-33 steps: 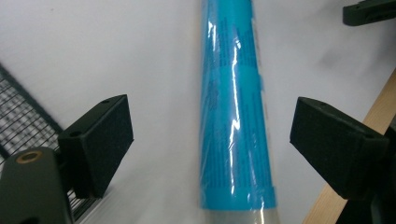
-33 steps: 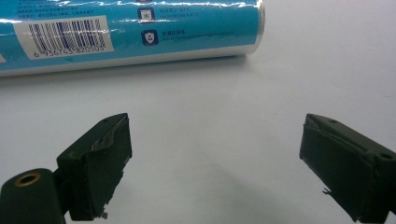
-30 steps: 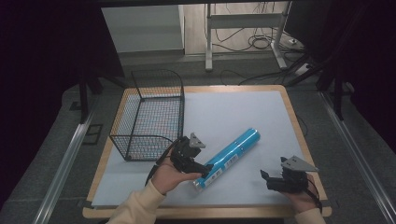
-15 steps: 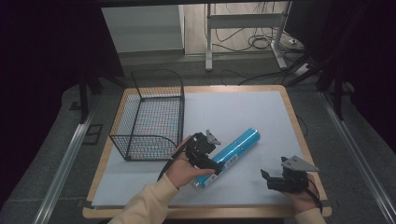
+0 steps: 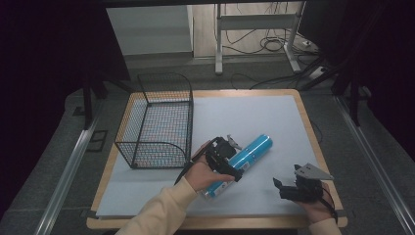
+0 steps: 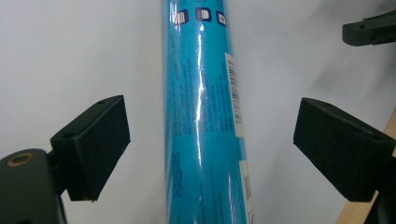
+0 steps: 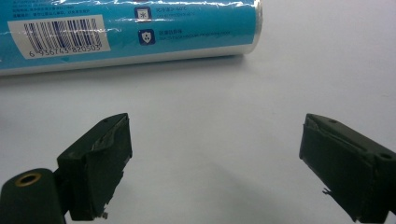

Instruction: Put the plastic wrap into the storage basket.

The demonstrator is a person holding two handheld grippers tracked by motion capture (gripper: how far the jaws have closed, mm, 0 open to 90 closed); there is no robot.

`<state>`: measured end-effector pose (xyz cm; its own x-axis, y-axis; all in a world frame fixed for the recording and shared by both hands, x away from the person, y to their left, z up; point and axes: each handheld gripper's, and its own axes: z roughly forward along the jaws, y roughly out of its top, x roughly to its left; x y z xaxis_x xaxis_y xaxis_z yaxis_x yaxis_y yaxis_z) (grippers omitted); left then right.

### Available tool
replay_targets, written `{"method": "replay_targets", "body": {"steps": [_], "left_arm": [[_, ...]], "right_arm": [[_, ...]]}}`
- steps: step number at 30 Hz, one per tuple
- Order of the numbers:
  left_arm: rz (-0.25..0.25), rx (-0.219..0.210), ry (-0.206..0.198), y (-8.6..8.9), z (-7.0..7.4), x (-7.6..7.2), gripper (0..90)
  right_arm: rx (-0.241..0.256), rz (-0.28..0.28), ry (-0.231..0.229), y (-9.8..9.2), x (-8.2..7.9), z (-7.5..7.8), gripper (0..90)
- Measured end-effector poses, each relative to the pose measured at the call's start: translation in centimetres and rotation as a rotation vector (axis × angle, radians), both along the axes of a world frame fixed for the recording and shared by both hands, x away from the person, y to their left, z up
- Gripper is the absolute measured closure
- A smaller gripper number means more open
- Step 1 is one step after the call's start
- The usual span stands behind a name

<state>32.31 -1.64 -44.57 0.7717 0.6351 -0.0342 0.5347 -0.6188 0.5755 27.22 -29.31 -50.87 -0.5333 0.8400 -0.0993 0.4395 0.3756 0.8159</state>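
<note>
Blue tube is lying on its side on the white sheet, slanting across the table. In the left gripper view the tube is running straight up between the two jaws, a gap showing on either side, neither pad touching it. Left gripper is hovering over the tube's middle, jaws standing wide and straddling it; the left hand is gripping it from behind.

Right gripper is sitting well apart, near the table's front edge, jaws also spread wide with only bare sheet between them. In the right gripper view the tube is lying crosswise beyond the jaw tips, barcode facing the camera, its end past the midline toward the right jaw.

Wire basket is standing beyond the left gripper, at the sheet's far left.
</note>
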Motion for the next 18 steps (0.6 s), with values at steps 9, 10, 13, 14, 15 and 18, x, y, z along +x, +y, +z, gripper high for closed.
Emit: {"method": "replay_targets", "body": {"steps": [9, 10, 13, 14, 15, 18], "left_arm": [[-0.009, 0.037, 0.019, -1.3, -1.0, 1.2, 11.4], [-0.012, 0.039, 0.023, -1.5, -1.1, 1.4, 11.4], [-0.009, 0.054, 0.028, -1.9, -1.4, 1.7, 12.0], [-0.002, 0.049, 0.03, -2.1, -1.5, 1.8, 12.0], [-0.008, 0.061, 0.035, -2.3, -1.6, 1.9, 12.1], [-0.011, 0.078, 0.049, -2.8, -2.2, 2.2, 12.3]], "right_arm": [[-0.004, -0.006, 0.007, 0.0, 0.1, -0.1, 10.1], [0.001, -0.005, 0.009, -0.1, 0.1, 0.0, 10.3], [0.0, -0.005, 0.006, 0.0, 0.0, 0.0, 10.5], [0.0, -0.005, 0.006, 0.0, 0.0, 0.0, 10.5], [-0.002, -0.004, 0.006, 0.0, 0.0, 0.0, 10.5], [-0.005, -0.004, 0.003, 0.0, 0.0, 0.0, 10.5]]}}
